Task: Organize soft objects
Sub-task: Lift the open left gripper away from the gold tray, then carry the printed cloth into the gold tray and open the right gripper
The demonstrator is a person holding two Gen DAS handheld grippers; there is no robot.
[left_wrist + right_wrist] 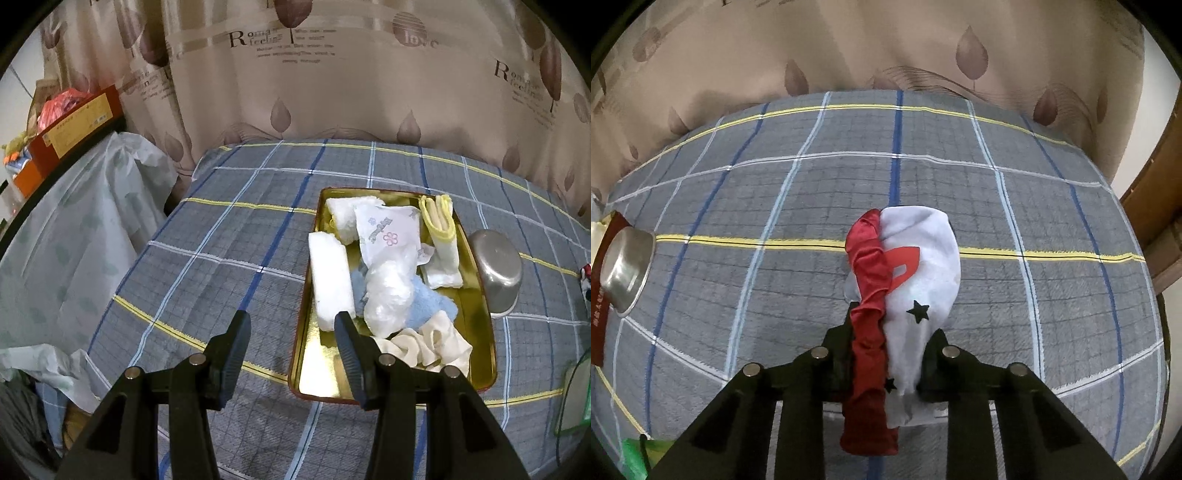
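Right under my lens, my right gripper (892, 332) is clamped on a red and white cloth (916, 266), which sticks out ahead of the fingers and hangs down behind them over the checked bedcover (775, 206). My left gripper (291, 325) stands half open with nothing between its fingers, just above that bedcover. Ahead and to its right sits the gold tray (314, 373), its near left rim close to the right finger, filled with white, blue and cream cloths. A metal bowl (496, 273) lies tipped just beyond the tray's right side.
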